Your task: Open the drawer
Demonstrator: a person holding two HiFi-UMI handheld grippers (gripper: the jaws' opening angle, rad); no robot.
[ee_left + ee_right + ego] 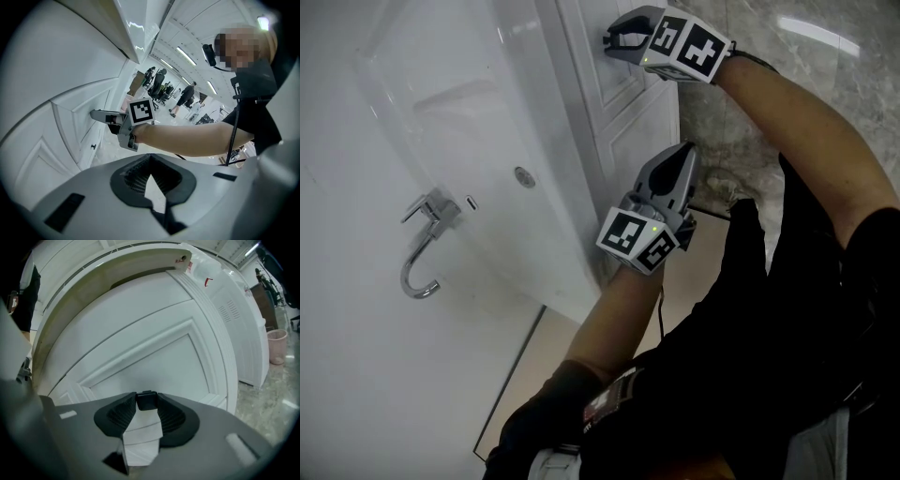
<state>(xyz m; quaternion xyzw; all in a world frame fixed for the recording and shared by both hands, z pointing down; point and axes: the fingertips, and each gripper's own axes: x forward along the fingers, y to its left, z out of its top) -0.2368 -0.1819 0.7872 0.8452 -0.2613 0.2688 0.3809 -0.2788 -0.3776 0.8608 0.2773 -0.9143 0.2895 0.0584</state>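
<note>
Right gripper (609, 39) is at the white drawer (623, 98) front at the top of the head view; left gripper (682, 155) hangs below it. Left gripper view: its jaws are together, empty. Right gripper view alone shows the right jaws pinching a dark knob (146, 400) (grasp made, I judge). Next comes a straight outward pull.

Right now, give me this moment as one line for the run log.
right claw: closed on drawer knob | left claw: shut, empty | drawer front: white, panelled
</note>
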